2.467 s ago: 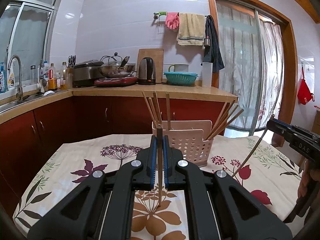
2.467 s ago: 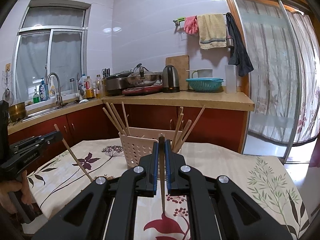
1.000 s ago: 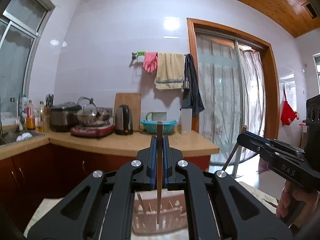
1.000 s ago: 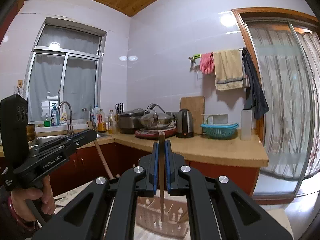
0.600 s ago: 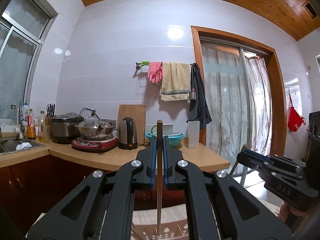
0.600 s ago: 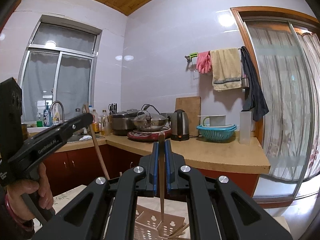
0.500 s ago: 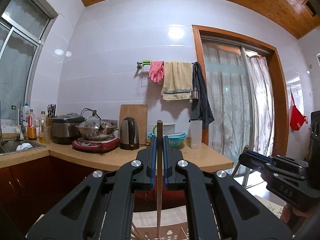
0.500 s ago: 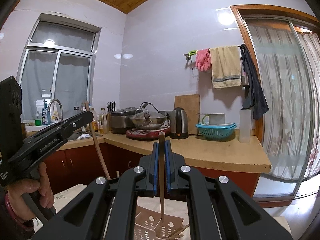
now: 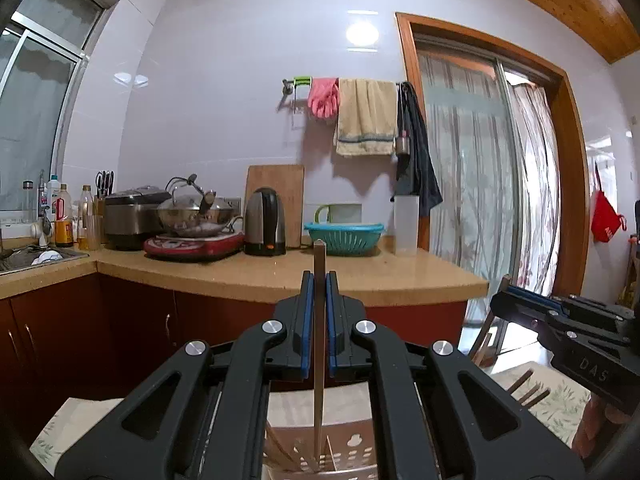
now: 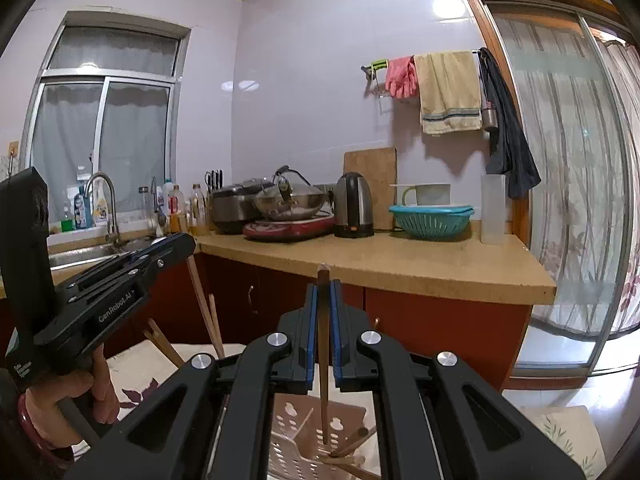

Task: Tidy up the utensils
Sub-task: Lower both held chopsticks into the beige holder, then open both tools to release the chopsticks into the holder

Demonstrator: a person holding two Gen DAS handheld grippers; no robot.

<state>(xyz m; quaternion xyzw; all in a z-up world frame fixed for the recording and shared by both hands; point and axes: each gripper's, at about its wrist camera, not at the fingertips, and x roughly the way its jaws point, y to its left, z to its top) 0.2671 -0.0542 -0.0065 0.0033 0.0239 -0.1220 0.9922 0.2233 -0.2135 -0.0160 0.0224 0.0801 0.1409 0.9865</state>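
Here we hold one wooden chopstick (image 9: 319,344) upright between the blue pads of our left gripper (image 9: 319,280), clenched on it, its lower end reaching down into the perforated pink utensil basket (image 9: 352,450) below, where other chopsticks lean. Our right gripper (image 10: 323,292) is likewise closed on a second chopstick (image 10: 323,360), whose tip hangs inside the same basket (image 10: 296,420), over several sticks lying slanted in a compartment; we cannot tell whether either tip touches the bottom. In the right wrist view the left gripper shows at the left edge with its chopstick angled downward beside a few upright sticks. The basket stands on a table with a floral tablecloth (image 10: 132,384). Beyond it runs a tan countertop (image 9: 280,276) over dark red cabinets, carrying a black kettle (image 9: 265,222), a wok on a red cooker (image 9: 196,236), a teal colander (image 9: 343,238) and a cutting board (image 9: 276,184) leaning on the wall, with a pink glove (image 9: 323,98) and beige towel (image 9: 366,124) hanging above
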